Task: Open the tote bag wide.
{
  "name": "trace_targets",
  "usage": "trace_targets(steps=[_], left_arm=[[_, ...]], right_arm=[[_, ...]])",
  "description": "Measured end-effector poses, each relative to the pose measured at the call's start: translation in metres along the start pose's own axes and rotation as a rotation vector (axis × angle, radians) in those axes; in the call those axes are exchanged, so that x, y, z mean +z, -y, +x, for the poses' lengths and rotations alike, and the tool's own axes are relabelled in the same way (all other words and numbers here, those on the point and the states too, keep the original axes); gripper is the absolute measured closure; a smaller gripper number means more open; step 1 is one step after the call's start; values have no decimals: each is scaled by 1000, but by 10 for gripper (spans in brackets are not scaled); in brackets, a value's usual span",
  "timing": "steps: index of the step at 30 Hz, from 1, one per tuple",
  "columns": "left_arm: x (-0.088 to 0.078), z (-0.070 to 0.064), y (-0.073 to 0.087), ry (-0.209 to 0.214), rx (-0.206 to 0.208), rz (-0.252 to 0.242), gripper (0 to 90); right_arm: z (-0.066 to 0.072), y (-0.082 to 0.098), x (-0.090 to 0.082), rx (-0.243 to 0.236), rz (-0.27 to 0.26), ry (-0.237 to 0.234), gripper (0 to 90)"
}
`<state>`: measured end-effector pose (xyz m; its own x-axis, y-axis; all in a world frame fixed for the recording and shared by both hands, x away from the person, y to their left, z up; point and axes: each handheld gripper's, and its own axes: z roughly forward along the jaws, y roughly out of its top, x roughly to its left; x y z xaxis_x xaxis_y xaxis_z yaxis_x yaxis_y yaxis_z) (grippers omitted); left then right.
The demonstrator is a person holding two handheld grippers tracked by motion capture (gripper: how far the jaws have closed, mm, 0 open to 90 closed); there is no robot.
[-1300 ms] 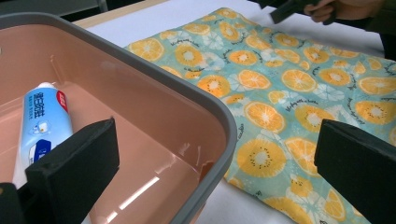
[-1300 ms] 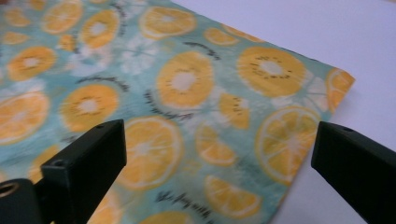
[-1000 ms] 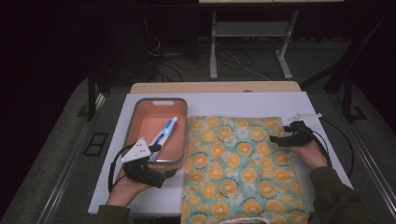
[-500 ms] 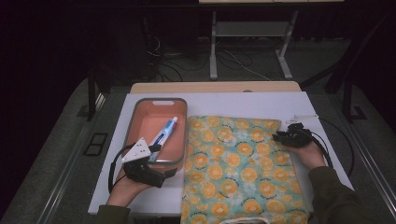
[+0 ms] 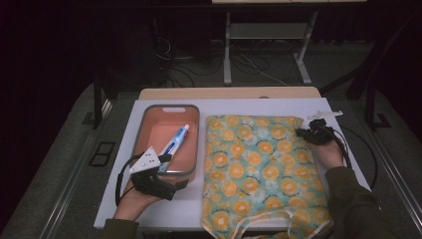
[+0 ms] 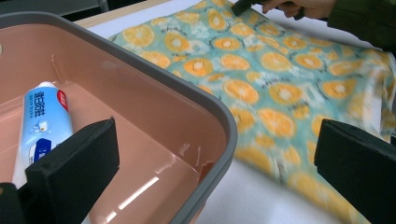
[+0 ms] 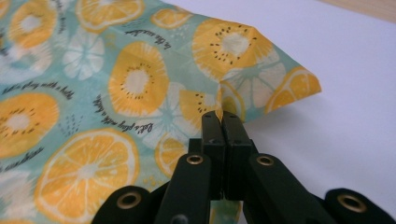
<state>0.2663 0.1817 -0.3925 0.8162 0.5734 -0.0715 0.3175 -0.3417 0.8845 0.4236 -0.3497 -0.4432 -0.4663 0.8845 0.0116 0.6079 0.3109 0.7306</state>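
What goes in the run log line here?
right gripper: just closed, shut on cloth bag edge | left gripper: open at tray | toothpaste: in tray

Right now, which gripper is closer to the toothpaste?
Left. The left gripper sits open at the tray's near rim, just short of the toothpaste. The right gripper is across the table, pinching the cloth.

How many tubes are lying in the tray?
1. The tube lies slantwise in the tray, cap toward the far right corner. The left tool at the near rim may hide its lower end.
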Motion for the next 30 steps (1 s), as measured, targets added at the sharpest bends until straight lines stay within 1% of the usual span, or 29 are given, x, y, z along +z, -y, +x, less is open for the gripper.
trace_targets(steps=[3,4,6,7,8,9,10,11,12,13,14,15,18,19,20,21,24,25,26,27,29,30], left_arm=[[0,0,0,1,-3,-3,0],[0,0,0,1,-3,-3,0],[0,0,0,1,-3,-2,0],[0,0,0,1,-3,-2,0],[0,0,0,0,-3,-1,0],[0,0,0,0,-3,-1,0],[0,0,0,0,-3,-1,0],[0,0,0,0,-3,-1,0],[0,0,0,1,-2,1,0],[0,0,0,1,-2,1,0],[0,0,0,1,-3,0,0],[0,0,0,0,-1,1,0],[0,0,0,-2,0,4,0],[0,0,0,-3,2,6,0],[0,0,0,-3,2,6,0],[0,0,0,-5,0,5,0],[1,0,-1,-5,4,8,0],[1,0,-1,-5,4,8,0],[1,0,-1,-5,4,8,0],[1,0,-1,-6,4,8,0],[1,0,-1,-6,4,9,0],[1,0,-1,-6,5,9,0]], right_arm=[[-12,1,6,29,15,67,894],[-16,3,7,42,16,77,894],[-21,6,9,69,16,57,881],[-21,7,9,78,18,57,800],[-18,7,6,68,2,66,699],[-16,5,1,59,-15,59,635],[-13,3,-4,60,-24,44,553],[-11,0,-11,62,-39,30,501],[-7,-2,-19,61,-60,4,477],[-4,-3,-26,61,-73,-37,435],[-4,-3,-26,61,-73,-37,435],[0,-3,-32,54,-68,-71,398],[17,4,-49,-11,-61,-132,378],[22,7,-53,-27,-56,-141,370],[33,13,-62,-52,-61,-184,367],[33,13,-62,-52,-61,-184,367],[52,21,-74,-116,-50,-241,361],[66,26,-80,-147,-47,-296,355],[66,26,-80,-147,-47,-296,355],[73,28,-83,-173,-44,-315,349],[88,33,-87,-212,-44,-373,345],[96,36,-88,-224,-37,-397,343]])
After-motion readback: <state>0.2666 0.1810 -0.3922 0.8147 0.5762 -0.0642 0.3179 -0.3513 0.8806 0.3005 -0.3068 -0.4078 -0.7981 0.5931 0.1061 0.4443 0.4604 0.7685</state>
